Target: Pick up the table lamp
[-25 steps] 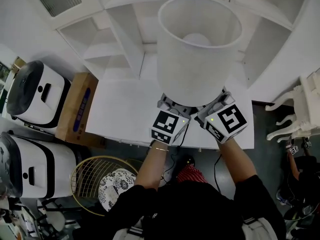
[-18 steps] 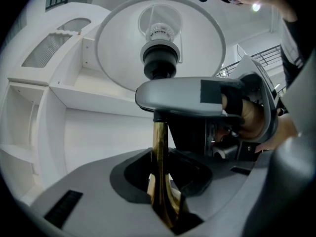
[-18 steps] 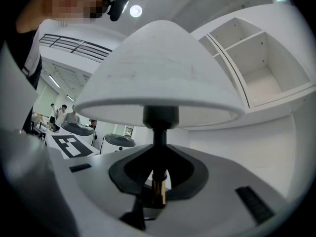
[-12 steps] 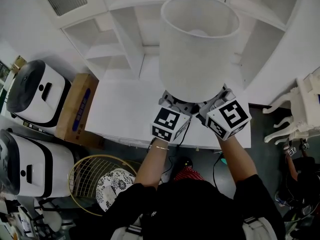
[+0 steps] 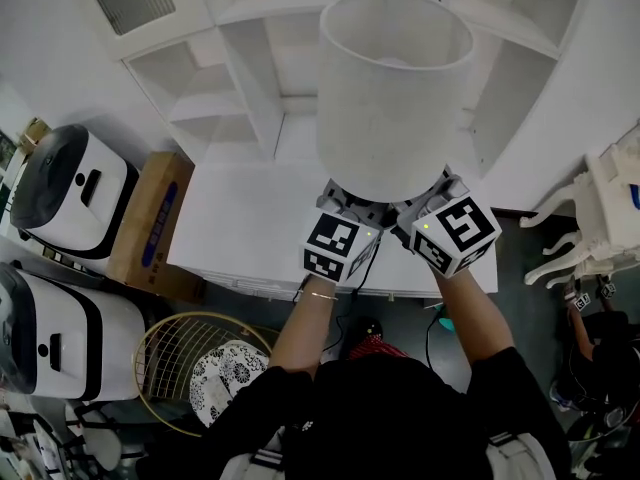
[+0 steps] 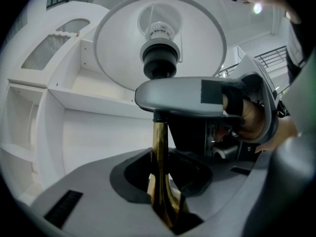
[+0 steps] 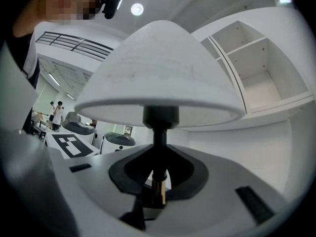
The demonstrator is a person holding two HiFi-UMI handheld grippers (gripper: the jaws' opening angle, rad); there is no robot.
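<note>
**Lamp held on its stem by both tongs, over the bench**

At far left, two white appliances [image 5: 70, 188] stand on the floor. Beside them lie a cardboard box [image 5: 150, 228] and a wire basket [image 5: 190, 358]. None of these bears on the work.

The white bench [image 5: 240, 228] sits in front of empty white shelves [image 5: 250, 78].

The left tongs [image 6: 160, 179] are pinching the brass stem [image 6: 159, 142] low down, and the stem stands upright between the jaws.

The table lamp [image 5: 392, 98] rises over the near edge of the bench, its white shade covering the jaws in the head view. Its base is hidden, so I cannot tell whether it is off the bench.

The right tongs [image 7: 158, 184] are closed on the same stem from the other side, higher up, just under the black socket.

Judgement: gripping at two heights steadies a top-heavy lamp against tipping, and holding the stem spares the soft shade. The shade stands close to the shelves, so a careless swing could knock it.

At far right stands a white carved piece of furniture [image 5: 600, 218], well apart.
</note>
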